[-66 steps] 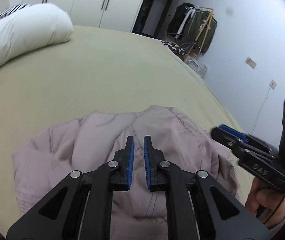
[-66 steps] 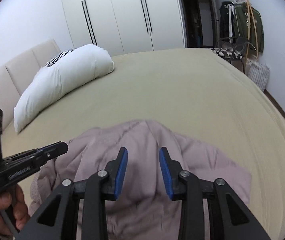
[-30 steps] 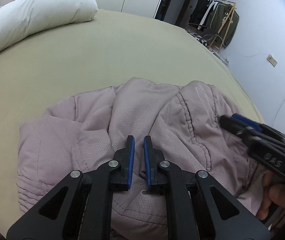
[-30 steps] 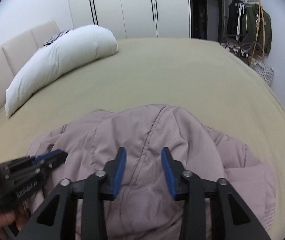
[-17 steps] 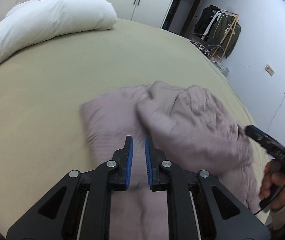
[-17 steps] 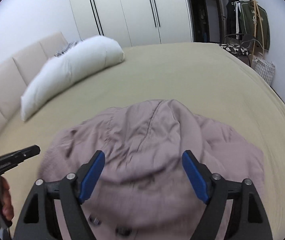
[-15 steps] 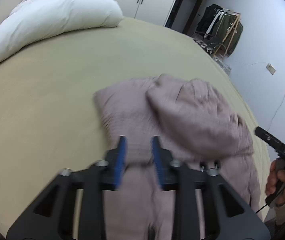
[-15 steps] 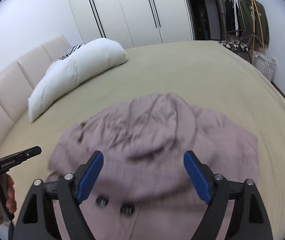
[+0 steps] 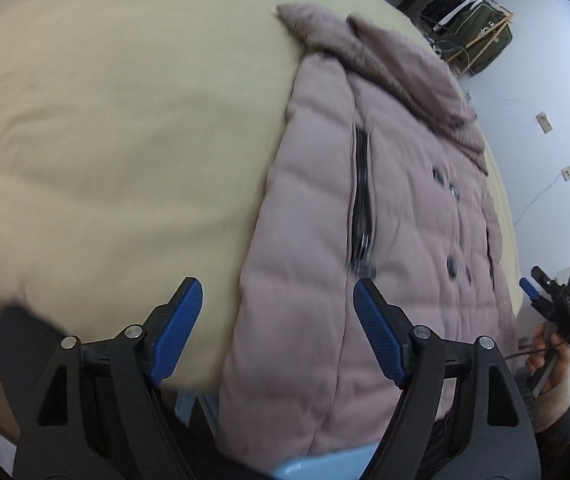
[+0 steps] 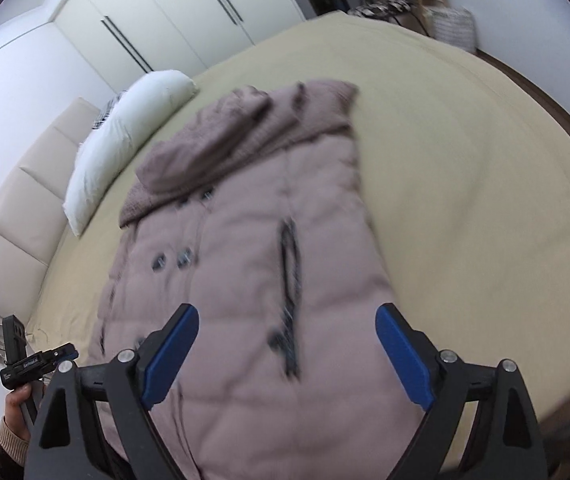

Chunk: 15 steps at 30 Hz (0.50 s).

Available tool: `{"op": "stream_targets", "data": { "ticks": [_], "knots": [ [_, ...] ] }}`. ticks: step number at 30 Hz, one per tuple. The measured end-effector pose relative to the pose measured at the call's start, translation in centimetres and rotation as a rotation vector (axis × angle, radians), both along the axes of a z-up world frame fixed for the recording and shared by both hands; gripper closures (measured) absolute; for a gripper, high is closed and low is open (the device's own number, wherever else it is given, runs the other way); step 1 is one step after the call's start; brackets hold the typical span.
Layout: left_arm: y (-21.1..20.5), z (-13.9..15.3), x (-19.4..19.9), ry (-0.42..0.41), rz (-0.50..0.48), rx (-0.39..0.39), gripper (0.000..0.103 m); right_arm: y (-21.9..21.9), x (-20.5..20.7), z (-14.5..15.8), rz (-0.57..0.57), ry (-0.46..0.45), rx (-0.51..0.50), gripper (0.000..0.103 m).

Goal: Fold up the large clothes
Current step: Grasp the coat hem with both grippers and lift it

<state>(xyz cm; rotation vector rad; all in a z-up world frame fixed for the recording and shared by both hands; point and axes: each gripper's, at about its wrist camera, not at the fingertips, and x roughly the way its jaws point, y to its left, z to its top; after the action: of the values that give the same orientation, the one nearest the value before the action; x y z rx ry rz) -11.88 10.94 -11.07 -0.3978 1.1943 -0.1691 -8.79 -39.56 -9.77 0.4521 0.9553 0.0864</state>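
A mauve quilted puffer coat (image 9: 385,208) lies spread lengthwise on the beige bed (image 9: 125,140), front side up, with dark buttons, a black pocket zipper and its hood at the far end. It also shows in the right wrist view (image 10: 253,248). My left gripper (image 9: 279,330) is open and empty above the coat's near left hem edge. My right gripper (image 10: 287,356) is open and empty above the coat's lower part. The right gripper also appears at the right edge of the left wrist view (image 9: 557,300), and the left gripper at the lower left of the right wrist view (image 10: 37,364).
A white pillow (image 10: 125,136) lies by the padded headboard (image 10: 13,216). White wardrobe doors (image 10: 173,28) stand behind the bed. A clothes rack with dark garments (image 9: 473,40) stands by the wall. The bed's foot edge is just below the grippers.
The coat was bunched in a heap and now lies stretched out flat. Both grippers went from nearly shut to wide open and pulled back toward the bed's foot.
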Motion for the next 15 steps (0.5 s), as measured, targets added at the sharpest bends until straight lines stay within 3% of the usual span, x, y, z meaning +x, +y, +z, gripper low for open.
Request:
{"op": "stream_targets", "data": {
  "ticks": [5, 9, 15],
  "knots": [
    [-0.2, -3.0, -4.1, 0.063, -0.023, -0.053, 0.026, -1.3, -4.3, -2.2, -0.011, 0.046, 0.057, 0.01],
    [-0.5, -5.6, -4.7, 0.134, -0.045, -0.115, 0.026, -1.8, -6.3, -3.7, -0.012, 0.096, 0.092, 0.012],
    [-1.0, -6.6, -5.1, 0.136, -0.076, -0.116, 0.026, -1.9, -8.2, -5.2, 0.014, 0.141, 0.111, 0.019]
  ]
}}
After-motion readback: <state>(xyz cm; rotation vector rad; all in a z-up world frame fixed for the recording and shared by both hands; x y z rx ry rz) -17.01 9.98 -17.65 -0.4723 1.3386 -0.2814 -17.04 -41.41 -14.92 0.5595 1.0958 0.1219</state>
